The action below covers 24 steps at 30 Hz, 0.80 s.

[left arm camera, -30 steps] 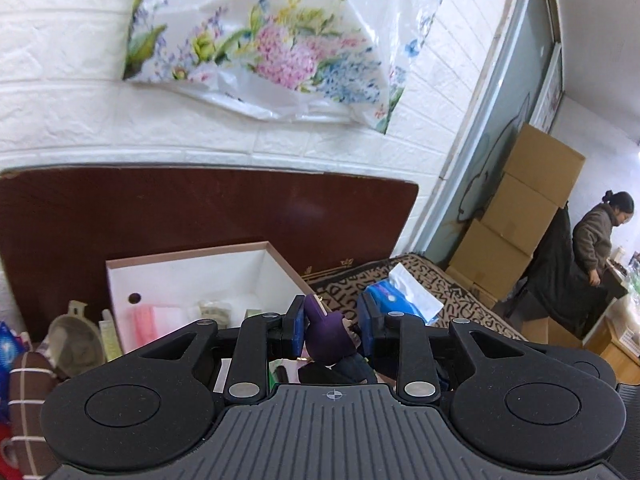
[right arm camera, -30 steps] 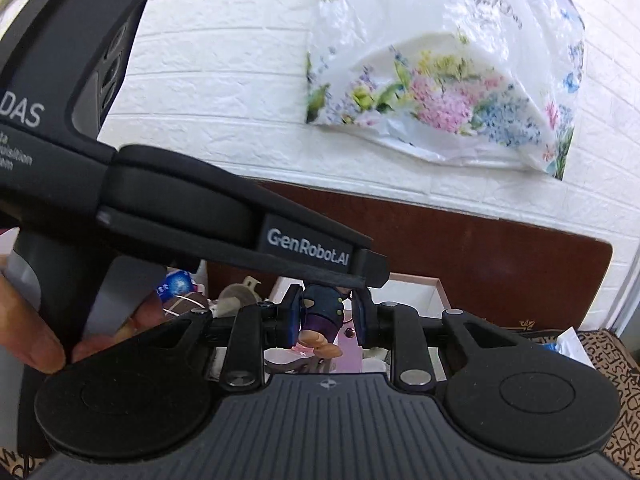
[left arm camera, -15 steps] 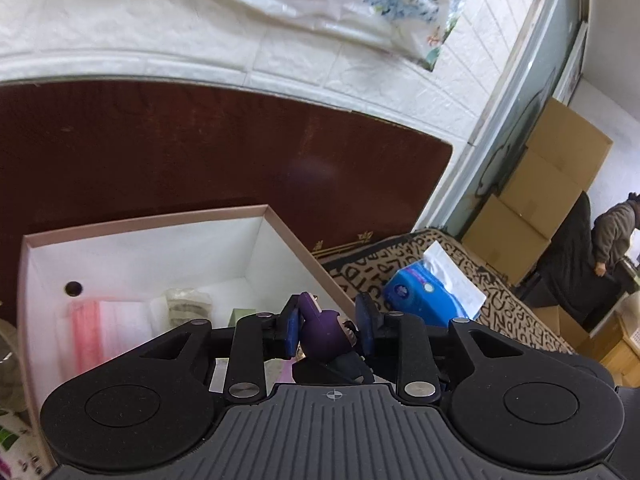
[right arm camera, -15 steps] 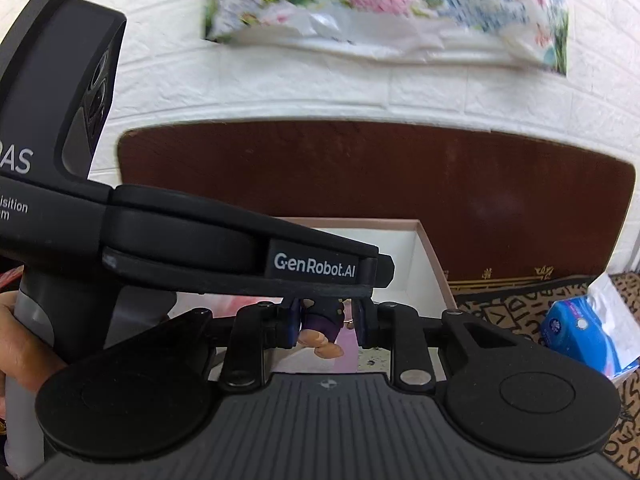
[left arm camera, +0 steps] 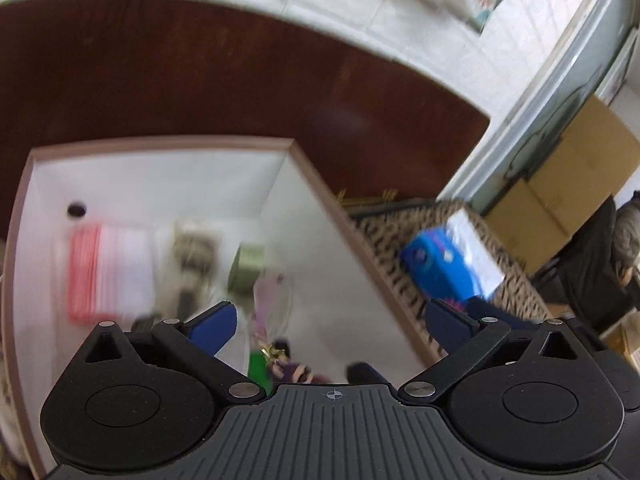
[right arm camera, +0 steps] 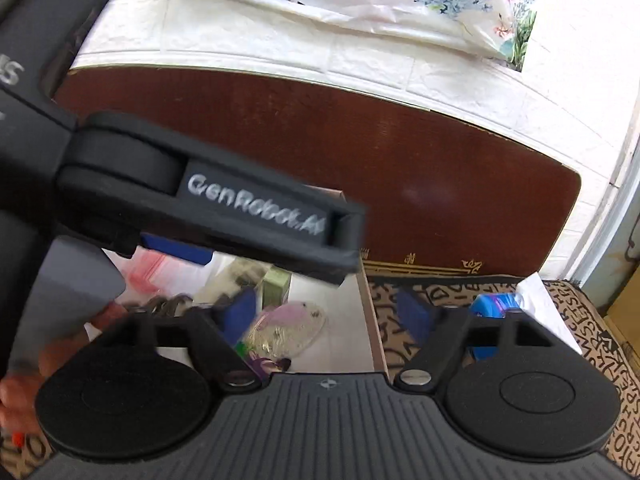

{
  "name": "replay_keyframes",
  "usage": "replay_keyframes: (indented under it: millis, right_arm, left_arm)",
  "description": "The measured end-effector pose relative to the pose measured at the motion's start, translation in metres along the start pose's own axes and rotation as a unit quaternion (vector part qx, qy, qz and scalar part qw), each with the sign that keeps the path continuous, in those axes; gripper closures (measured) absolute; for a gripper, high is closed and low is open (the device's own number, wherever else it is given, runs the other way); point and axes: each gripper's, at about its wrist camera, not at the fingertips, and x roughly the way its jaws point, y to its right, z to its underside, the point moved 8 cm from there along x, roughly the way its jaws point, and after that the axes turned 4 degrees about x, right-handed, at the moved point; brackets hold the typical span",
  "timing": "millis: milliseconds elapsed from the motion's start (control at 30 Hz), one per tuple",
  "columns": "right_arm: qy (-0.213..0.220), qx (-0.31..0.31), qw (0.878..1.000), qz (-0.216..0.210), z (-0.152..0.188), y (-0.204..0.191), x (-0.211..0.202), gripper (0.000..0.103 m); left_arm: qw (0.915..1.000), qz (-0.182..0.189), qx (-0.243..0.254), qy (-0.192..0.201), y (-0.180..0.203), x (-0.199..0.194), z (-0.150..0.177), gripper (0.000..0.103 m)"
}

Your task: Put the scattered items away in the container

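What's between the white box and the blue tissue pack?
Only bare patterned cloth lies between the white box and the blue tissue pack. The left wrist view shows it best.

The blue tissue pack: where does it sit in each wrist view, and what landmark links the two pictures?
Left wrist view: the blue tissue pack lies right of centre on the patterned cloth, outside the white box.
Right wrist view: the pack is at lower right, partly hidden behind the right claw's finger.
Shared landmark: the box's right wall, with the pack to its right.
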Motion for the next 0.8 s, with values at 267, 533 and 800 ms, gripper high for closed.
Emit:
replay_keyframes:
  millis: [267,533,800]
  right_arm:
    - [-0.002,-0.016,1.0,-0.004,0.011,-0.007,-0.05,0.002]
    - [-0.004,-0.005,1.0,-0.028,0.034,-0.015,-0.097,0.001]
    - [-0.022,0.02,0.999,-0.039,0.064,-0.026,-0.119,0.001]
  left_arm:
    - [0.9988,-0.031,0.011,0.037,0.004,-0.051,0.025,0.0]
    - [0.9864,-0.123,0.077,0.077,0.017,-0.113,0.065,0.0]
    - [0.978,-0.165,0.093,0.088,0.017,-0.152,0.112,0.0]
